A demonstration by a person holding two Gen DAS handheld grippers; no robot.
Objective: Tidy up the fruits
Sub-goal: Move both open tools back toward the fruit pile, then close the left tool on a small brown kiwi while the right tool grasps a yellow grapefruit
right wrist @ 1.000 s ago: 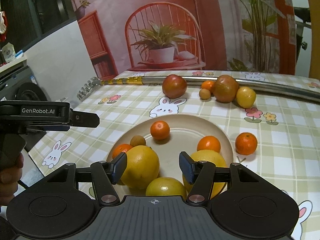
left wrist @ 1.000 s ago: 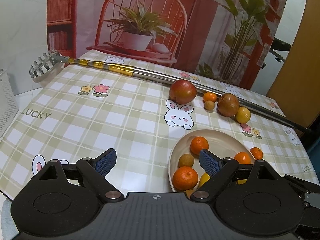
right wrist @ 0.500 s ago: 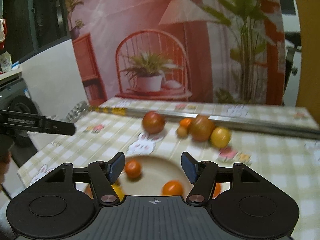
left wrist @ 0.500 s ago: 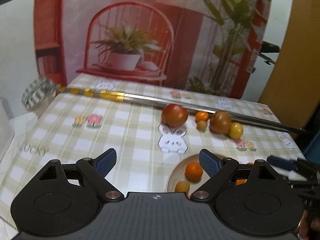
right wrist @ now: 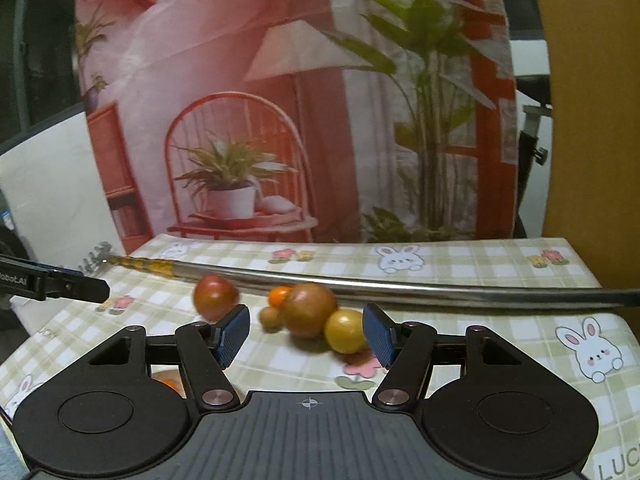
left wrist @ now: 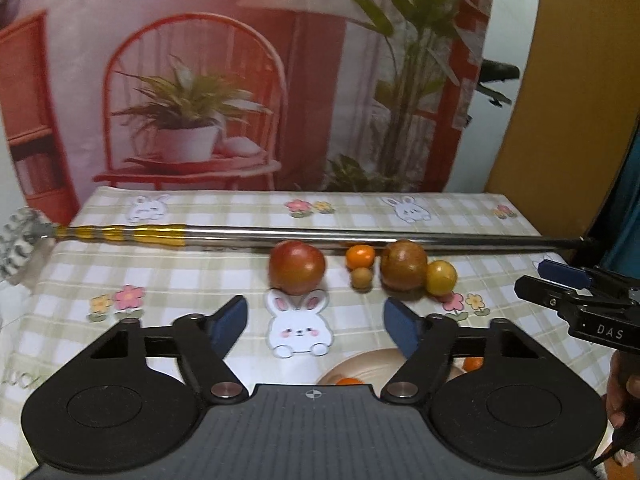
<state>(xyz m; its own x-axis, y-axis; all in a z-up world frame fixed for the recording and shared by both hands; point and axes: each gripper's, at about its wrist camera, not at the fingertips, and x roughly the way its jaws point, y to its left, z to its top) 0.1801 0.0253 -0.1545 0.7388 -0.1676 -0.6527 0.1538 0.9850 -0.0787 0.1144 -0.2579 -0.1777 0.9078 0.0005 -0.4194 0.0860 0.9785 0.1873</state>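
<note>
On the checked tablecloth (left wrist: pixel 192 280), just in front of a long metal pole (left wrist: pixel 360 236), we see a row of fruits: a red apple (left wrist: pixel 296 267), a small orange (left wrist: pixel 360 256) with a little brown fruit (left wrist: pixel 362 278) touching it, a big brownish fruit (left wrist: pixel 403 265) and a yellow one (left wrist: pixel 440 277) beside it. Our left gripper (left wrist: pixel 316 324) is above the table with its fingers wide apart and empty. Our right gripper (right wrist: pixel 306 334) is also spread and holds nothing. Near us, the rim of a beige plate (left wrist: pixel 360 362) shows, with orange fruits mostly hidden.
</note>
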